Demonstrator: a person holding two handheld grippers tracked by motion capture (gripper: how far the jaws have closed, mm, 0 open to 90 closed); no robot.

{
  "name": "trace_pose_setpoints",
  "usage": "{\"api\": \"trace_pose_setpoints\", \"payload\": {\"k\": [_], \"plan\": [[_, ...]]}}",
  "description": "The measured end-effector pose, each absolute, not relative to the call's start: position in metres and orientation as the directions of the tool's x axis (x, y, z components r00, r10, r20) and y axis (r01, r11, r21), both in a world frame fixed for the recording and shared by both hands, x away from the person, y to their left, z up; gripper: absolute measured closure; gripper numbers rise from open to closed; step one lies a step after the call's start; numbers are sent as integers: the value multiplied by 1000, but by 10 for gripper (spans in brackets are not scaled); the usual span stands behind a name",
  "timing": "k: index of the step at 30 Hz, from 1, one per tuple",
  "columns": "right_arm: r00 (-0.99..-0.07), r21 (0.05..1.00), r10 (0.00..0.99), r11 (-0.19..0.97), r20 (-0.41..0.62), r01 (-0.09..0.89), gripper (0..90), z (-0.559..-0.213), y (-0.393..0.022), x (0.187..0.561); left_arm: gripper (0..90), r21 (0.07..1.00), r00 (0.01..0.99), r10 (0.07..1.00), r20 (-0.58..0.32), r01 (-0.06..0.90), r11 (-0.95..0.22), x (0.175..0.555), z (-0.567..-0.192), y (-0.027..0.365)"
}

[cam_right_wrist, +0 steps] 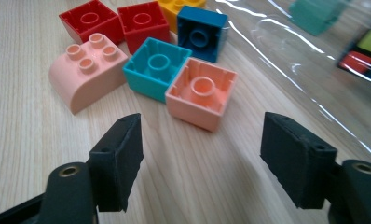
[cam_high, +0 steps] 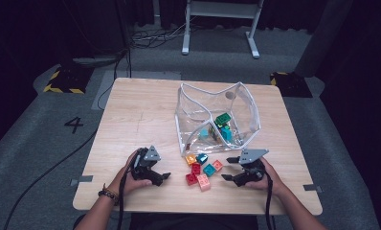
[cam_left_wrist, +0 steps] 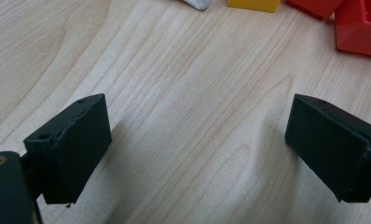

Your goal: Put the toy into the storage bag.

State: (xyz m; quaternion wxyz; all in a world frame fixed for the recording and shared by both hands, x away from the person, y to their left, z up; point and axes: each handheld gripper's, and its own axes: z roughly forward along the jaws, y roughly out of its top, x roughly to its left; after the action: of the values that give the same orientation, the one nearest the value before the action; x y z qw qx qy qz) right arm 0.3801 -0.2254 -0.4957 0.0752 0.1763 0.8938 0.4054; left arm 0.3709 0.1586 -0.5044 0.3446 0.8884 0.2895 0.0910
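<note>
Both claws sit low at the near tabletop edge: left claw spread wide over bare wood, nothing between its jaws; right claw also spread, empty, pointing at the loose bricks. Salmon brick lies studs-down just ahead of the right jaws, touching a teal brick. Pink rounded brick beside it, two red bricks behind. Clear plastic pouch stands open mid-table, holding more bricks.
</note>
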Motion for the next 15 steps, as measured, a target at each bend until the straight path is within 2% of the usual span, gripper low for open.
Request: {"api": "trace_pose_setpoints", "payload": {"k": [9, 10, 15], "plan": [[-934, 744, 358, 628, -17, 227, 246, -504, -201, 387, 71, 666, 815, 578, -39, 453, -593, 371, -504, 158], [-939, 756, 342, 625, -42, 194, 251, -504, -200, 389, 71, 665, 816, 577, -38, 452, -595, 371, -504, 159], [-939, 758, 343, 622, -37, 197, 245, -504, -192, 393, 72, 665, 816, 577, -38, 452, -595, 371, -504, 159]]}}
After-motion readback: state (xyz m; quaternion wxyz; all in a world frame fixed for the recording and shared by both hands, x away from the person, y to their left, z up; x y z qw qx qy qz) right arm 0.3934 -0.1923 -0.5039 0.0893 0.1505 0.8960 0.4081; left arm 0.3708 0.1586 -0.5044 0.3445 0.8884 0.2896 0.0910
